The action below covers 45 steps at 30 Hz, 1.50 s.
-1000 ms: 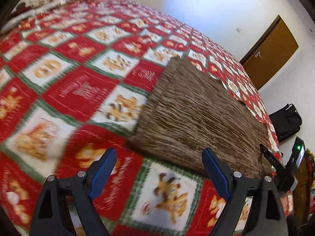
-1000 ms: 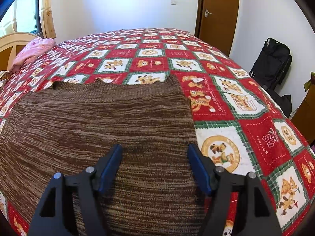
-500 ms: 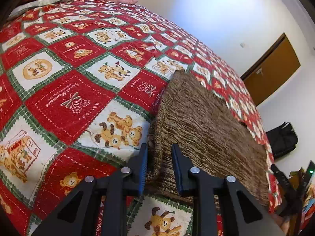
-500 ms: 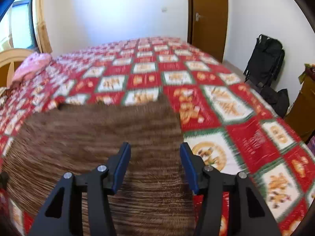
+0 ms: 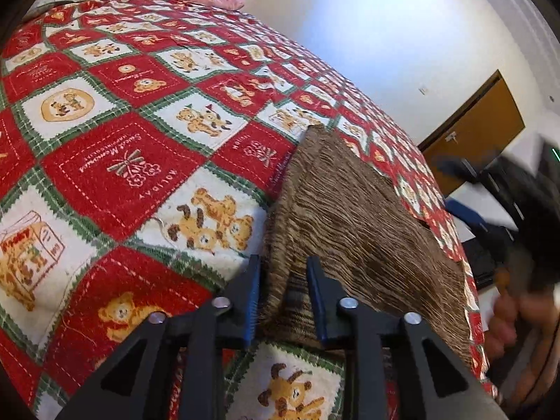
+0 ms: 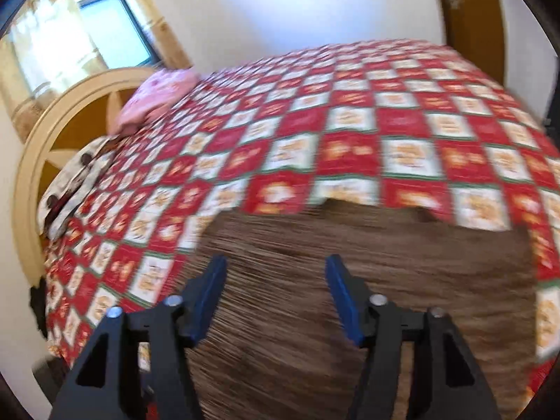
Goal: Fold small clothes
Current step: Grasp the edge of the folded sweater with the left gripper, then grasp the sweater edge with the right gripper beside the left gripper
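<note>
A brown knitted garment [image 5: 353, 224] lies flat on the red patchwork bedspread [image 5: 115, 175]. My left gripper [image 5: 283, 273] is down at its near left corner. The knit stands bunched up between the jaws, which are opening and no longer pinch it firmly. My right gripper [image 6: 276, 280] hovers open above the garment [image 6: 402, 280] with nothing between its fingers; that view is smeared by motion. In the left wrist view, the person's hand [image 5: 507, 315] and the right gripper's blue fingers [image 5: 465, 210] show blurred at the far right.
A pink pillow [image 6: 157, 98] and a patterned one lie at the curved wooden headboard [image 6: 42, 147]. A brown door [image 5: 472, 133] stands in the white wall past the bed. Dark bags sit on the floor beyond the bed's right edge.
My left jaws came in from wide apart around the garment's corner, then widened slightly. My right gripper swung left and upward over the garment, so the headboard now shows.
</note>
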Available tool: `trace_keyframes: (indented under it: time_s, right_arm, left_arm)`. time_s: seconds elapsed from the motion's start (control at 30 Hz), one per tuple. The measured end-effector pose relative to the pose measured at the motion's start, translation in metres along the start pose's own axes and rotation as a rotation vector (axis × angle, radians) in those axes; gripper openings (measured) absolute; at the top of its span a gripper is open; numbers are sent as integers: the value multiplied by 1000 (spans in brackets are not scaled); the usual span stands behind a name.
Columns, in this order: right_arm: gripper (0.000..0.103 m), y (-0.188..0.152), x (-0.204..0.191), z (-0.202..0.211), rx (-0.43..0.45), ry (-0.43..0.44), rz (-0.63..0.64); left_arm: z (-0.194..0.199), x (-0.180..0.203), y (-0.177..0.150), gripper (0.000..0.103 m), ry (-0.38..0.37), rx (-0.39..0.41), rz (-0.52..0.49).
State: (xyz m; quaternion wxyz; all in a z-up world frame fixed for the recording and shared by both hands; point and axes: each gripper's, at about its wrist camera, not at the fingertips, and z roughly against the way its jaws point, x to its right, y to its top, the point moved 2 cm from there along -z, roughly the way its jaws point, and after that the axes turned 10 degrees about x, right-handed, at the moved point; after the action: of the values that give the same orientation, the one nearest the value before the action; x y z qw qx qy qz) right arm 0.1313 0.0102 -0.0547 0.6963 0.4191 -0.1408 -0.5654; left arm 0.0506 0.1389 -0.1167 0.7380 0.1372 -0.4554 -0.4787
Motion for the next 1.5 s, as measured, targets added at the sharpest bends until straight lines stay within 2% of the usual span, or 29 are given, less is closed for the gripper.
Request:
trace_keyframes:
  time_s: [0.07,0.27,0.43,0.5,0.57,0.63,0.7,0.77,0.87,0.93,0.97,1.03,1.13,1.27,1.43,1.5]
  right_arm:
    - [75,0,-19,-26,-43,3,6]
    - [75,-6,-61,-78,-121,-17,100]
    - [75,-18,-83,-107,-177,-53,228]
    - [75,-26,-90,-119,-213,-75,286]
    - [79,-34,-95,-127,-230,-109,343]
    - [89,-40,-99,-134,-235,-133,399]
    - [93,-45,-102,-138,-243,-150,437]
    - [92,-46,-103,-138,-235,-158,439]
    - [76,-45,-98,-134,-227,-171,441]
    - [57,-43,-96,-131,-233,-183,452]
    - [52,-40,-94,-130,-240,-186,456]
    - [35,-35,-87,-127,-247,-186,433]
    - [25,-31,-80,-120,-240,-153,379]
    - [21,-24,-70,-109,-219,-85,269]
    - [20,-14,-46,-94,-200,40,73]
    - [20,-11,-40,-87,-191,62,29]
  left_arm:
    - [0,4,0,41,-15,3,-26]
    - [-3,1,-1,41,-42,32,-31]
    - [0,-1,-3,34,-40,71,-37]
    - [-1,-7,-2,27,-45,70,-8]
    - [-3,-12,0,24,-53,68,23]
    - [-4,-12,-1,24,-54,73,18]
    - [-3,-8,-3,24,-40,83,-4]
    - [-3,-8,-3,24,-38,85,-10]
    - [-5,-11,-2,24,-51,80,9]
    - [-5,-10,-2,24,-43,84,-6]
    - [-6,-7,-3,24,-29,88,-32]
    - [-5,-1,-3,24,-5,85,-76]
    - [-6,3,-1,24,19,57,-108]
    - [-4,16,0,24,66,32,-209]
    - [8,30,3,24,47,54,-263]
    - [13,40,4,19,44,67,-298]
